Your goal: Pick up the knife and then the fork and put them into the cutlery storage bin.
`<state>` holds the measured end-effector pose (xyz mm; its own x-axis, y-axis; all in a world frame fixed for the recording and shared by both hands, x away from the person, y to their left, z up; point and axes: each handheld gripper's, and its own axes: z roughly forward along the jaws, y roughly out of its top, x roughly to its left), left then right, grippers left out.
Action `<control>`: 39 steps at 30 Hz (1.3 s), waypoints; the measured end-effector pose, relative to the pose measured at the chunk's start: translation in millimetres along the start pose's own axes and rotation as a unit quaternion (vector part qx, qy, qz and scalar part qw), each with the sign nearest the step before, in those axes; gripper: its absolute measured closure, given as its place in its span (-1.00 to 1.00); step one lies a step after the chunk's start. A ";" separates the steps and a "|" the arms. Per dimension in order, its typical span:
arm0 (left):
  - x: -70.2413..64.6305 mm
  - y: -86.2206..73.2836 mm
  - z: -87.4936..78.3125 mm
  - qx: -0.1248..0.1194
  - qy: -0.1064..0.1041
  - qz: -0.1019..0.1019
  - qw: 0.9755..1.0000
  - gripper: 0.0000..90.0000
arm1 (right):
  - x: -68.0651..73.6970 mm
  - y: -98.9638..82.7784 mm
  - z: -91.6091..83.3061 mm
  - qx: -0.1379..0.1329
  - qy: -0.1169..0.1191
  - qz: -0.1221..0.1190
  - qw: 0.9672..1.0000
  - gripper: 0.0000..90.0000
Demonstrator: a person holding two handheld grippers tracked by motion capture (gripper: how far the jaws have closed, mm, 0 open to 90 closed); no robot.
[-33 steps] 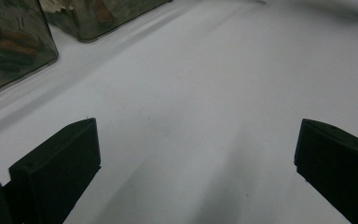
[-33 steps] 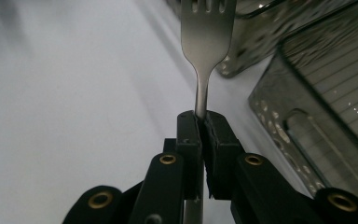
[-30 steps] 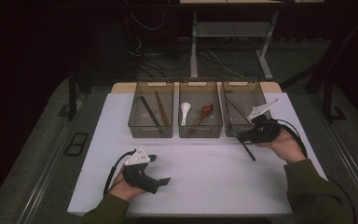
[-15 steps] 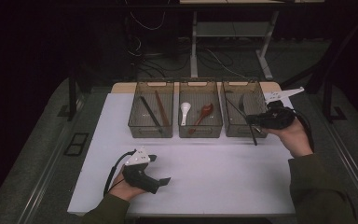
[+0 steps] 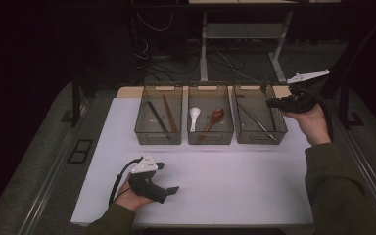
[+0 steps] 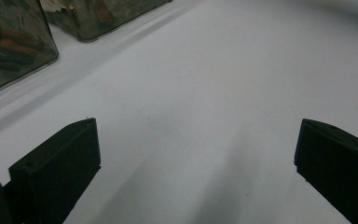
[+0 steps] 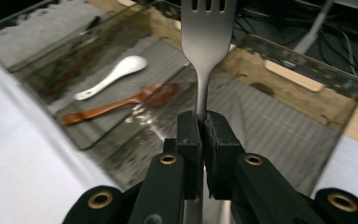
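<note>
Clearly sorting by kind, I clamp my right gripper (image 7: 200, 122) on the fork (image 7: 205, 32) by its handle, tines forward, above the right bin (image 5: 279, 128), beside the spoons' bin (image 5: 210, 138). My left gripper (image 5: 171, 188) rests unclenched, well apart from that bin.

This looks like a lab set up for recording, not a home or kitchen. A white table (image 5: 225, 196) stands in a dark room with black surroundings. Three identical smoky plastic bins (image 5: 210, 117) sit in a neat row on it (cutlery sorted inside). Behind it, loose cables (image 5: 152, 58) trail over the floor beside a metal stand's legs (image 5: 203, 49).
</note>
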<state>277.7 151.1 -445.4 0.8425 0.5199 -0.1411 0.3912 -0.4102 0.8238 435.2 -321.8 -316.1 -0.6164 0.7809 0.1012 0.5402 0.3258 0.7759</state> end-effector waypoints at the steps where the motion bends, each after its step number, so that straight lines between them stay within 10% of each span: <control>1: -0.1 0.0 0.0 0.000 0.000 0.000 1.000 -1.00 | -3.1 0.5 2.1 0.002 -0.005 0.002 1.000 0.89; 23: 0.2 -0.5 0.4 0.000 0.000 -0.001 1.000 -1.00 | -26.6 -26.9 61.8 0.143 -0.012 0.030 0.989 0.88; 32: 0.6 0.0 0.8 -0.001 0.000 -0.003 1.000 -1.00 | -23.2 -28.9 69.7 0.152 -0.014 0.027 0.988 0.56; 39: 0.0 0.1 0.5 0.000 0.003 -0.002 1.000 -1.00 | -22.5 -37.8 58.3 0.112 -0.013 0.033 0.993 0.14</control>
<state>277.9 150.7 -445.5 0.8382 0.5266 -0.1415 0.3954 -0.4083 0.8228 462.0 -320.6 -383.9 -0.5618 0.8172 0.1288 0.6949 0.3817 0.6094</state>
